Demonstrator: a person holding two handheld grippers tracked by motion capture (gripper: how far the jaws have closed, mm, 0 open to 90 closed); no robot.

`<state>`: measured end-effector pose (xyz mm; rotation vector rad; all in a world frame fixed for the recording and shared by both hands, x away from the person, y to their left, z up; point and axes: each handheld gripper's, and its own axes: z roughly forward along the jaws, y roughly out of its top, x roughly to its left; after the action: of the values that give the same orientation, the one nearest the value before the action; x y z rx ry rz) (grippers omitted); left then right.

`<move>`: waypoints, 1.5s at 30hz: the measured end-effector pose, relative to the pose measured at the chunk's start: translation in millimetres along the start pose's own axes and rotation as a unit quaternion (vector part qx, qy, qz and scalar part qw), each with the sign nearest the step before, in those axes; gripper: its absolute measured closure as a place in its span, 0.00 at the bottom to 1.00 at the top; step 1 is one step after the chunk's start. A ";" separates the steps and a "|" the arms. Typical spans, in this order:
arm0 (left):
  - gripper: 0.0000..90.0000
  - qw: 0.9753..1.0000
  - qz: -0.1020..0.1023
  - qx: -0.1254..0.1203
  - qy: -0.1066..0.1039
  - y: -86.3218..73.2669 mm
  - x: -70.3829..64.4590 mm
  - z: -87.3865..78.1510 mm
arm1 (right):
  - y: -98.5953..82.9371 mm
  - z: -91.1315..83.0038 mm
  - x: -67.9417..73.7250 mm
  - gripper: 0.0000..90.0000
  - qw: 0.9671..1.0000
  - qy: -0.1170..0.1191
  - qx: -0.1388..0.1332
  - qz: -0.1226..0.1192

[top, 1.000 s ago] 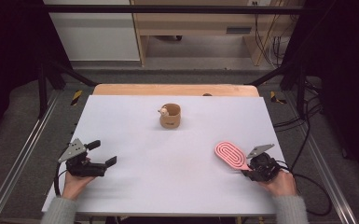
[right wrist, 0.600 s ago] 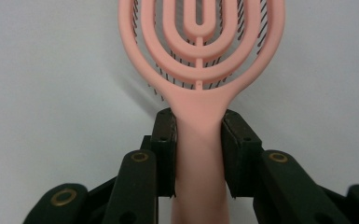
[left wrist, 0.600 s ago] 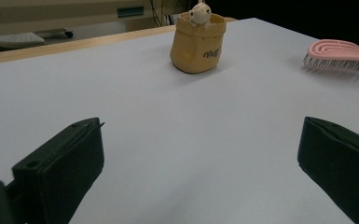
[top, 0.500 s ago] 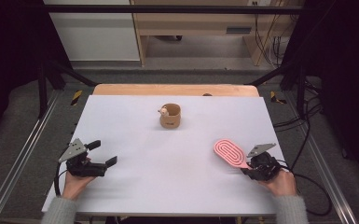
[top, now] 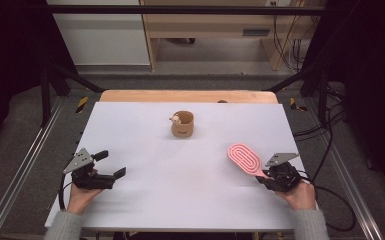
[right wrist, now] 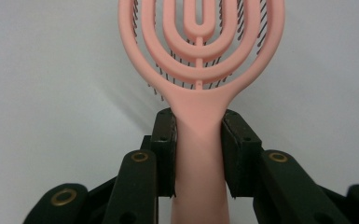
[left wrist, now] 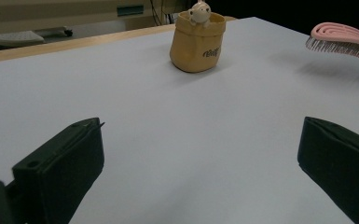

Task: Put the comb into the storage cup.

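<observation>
A pink vented hairbrush (top: pixel 245 158) hangs a little above the white table near its right edge, bristles down. My right gripper (top: pixel 269 176) is shut on the brush's handle (right wrist: pixel 199 154), one jaw on each side. The same hairbrush (left wrist: pixel 342 41) shows at the far right of the left gripper view. My left gripper (top: pixel 111 163) rests open near the table's left front, with nothing between its wide-apart jaws. A small tan bag (top: pixel 182 124) with a little toy figure (top: pixel 175 119) in its mouth stands upright at the table's middle back; the bag (left wrist: pixel 198 41) lies ahead of the left gripper.
The white table top (top: pixel 190 200) has a wooden strip (top: pixel 185 96) along its far edge. Metal frame rails (top: pixel 25 165) run along both sides, and cables (top: pixel 330 120) lie on the floor at the right.
The right gripper has carried the hairbrush slightly left and away from the person. The left gripper has stayed where it was.
</observation>
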<state>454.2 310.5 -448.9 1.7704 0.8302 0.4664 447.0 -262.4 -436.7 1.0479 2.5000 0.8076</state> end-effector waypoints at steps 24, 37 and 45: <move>0.00 1.000 0.000 0.003 -0.001 2.4 -4.6 3.6 | 11.8 -2.9 10.1 0.77 0.998 0.001 -0.065 -0.005; 0.00 1.000 -0.005 0.000 0.001 3.8 -5.9 5.0 | 21.8 0.4 15.0 0.77 0.995 0.023 -0.102 0.001; 0.00 1.000 -0.007 -0.001 -0.001 4.8 -7.9 6.3 | 29.2 4.6 19.5 0.77 0.992 0.037 -0.120 0.006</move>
<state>454.6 299.7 -446.0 1.7618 0.8405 0.4564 452.0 -229.7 -423.9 0.9657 2.3814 1.1363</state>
